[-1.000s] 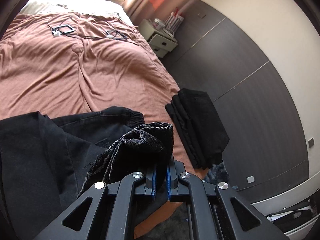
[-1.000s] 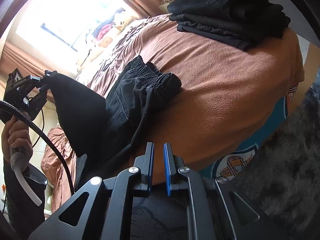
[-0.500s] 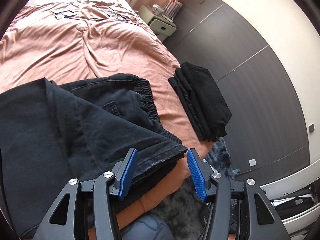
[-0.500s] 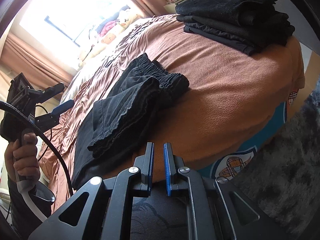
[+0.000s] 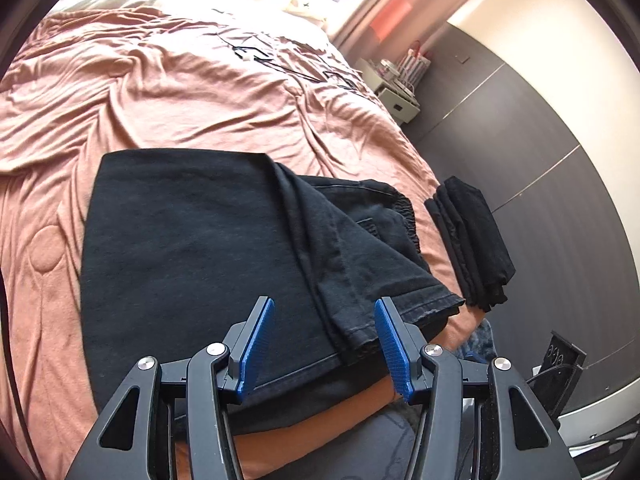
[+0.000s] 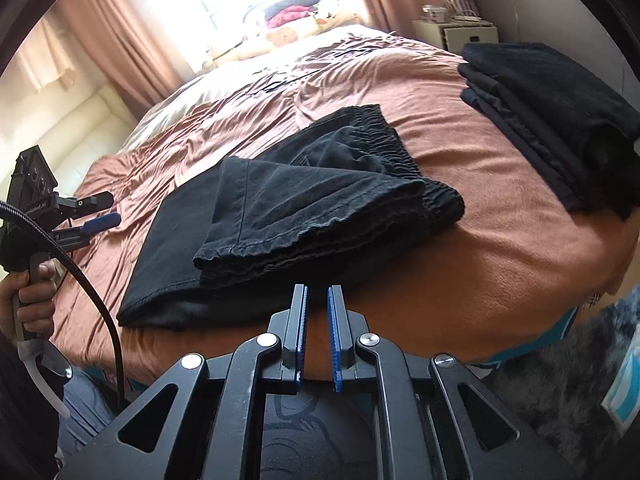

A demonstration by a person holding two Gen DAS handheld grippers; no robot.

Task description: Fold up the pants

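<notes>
The left gripper has let go and now gapes wide – nothing in it; the pants lie folded over in the middle of the frame on the bed; the right gripper stays pressed nearly together, empty – another fold looks next.

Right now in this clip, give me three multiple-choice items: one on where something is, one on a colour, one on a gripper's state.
1. Where does the stack of folded clothes lie?
A. on the bed's corner, beyond the pants
B. on the floor
C. on the nightstand

2. What colour is the bedspread?
A. white
B. pinkish brown
C. green

3. How is the left gripper?
A. shut on the hem
B. open, holding nothing
C. out of view

Answers:
1 A: it rests on the bed, apart from the pants.
2 B: pinkish brown cloth covers the bed.
3 B: its blue pads stand wide apart above the cloth.
</notes>
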